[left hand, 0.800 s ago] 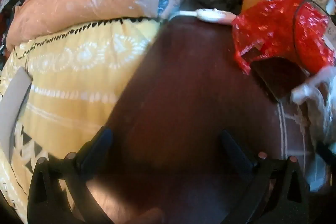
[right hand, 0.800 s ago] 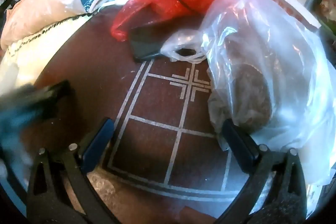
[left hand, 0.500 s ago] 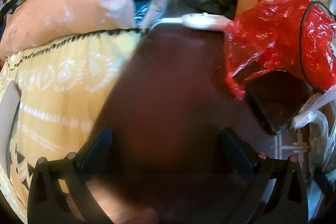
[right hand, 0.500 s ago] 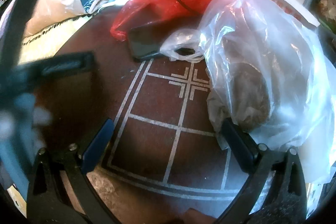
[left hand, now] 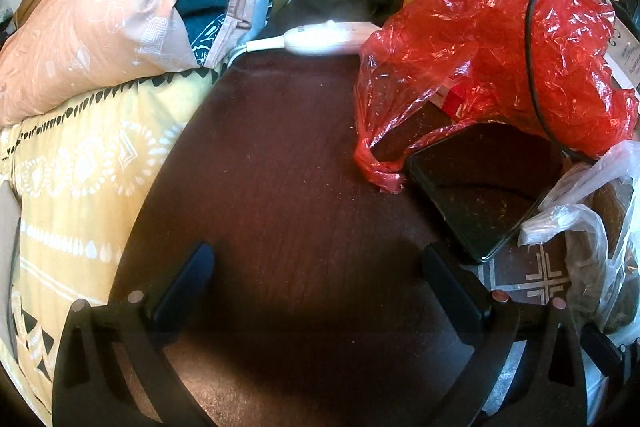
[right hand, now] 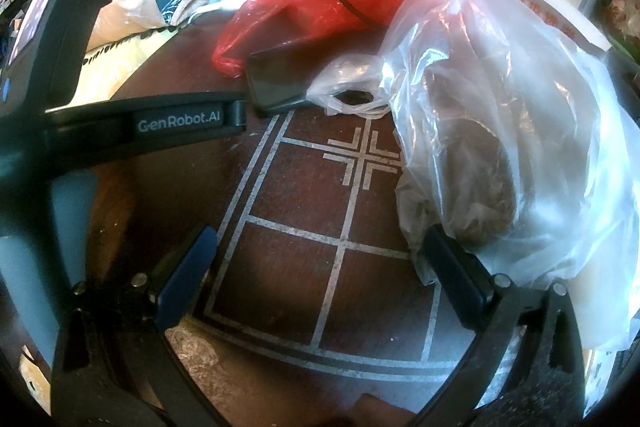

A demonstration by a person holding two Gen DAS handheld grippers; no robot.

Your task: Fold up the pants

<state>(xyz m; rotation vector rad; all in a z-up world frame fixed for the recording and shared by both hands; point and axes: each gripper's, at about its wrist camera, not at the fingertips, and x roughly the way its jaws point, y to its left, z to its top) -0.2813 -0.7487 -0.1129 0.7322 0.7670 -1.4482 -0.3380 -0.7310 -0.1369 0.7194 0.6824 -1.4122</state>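
No pants can be picked out for sure in either view, so the biggest risk is that the wrong cloth gets grabbed. The dark brown table [left hand: 280, 167] is crowded on its right side, so little room is left for folding. A yellow patterned cloth [left hand: 80, 187] is spread at the left, and a peach cloth bundle [left hand: 100, 7] with something dark blue tucked in it is piled behind. The pants may be in that bundle, but this cannot be told, so nothing can be said of how they look. The red plastic bag [left hand: 480, 47] and the clear plastic bag [right hand: 500, 107] could be snagged and dragged along. The black phone [left hand: 480, 195] could be bumped or pushed off, as it lies just beside the left gripper [left hand: 316, 259]. The left gripper is held wide with nothing in it. The right gripper [right hand: 320, 239] is also held wide and holds nothing.
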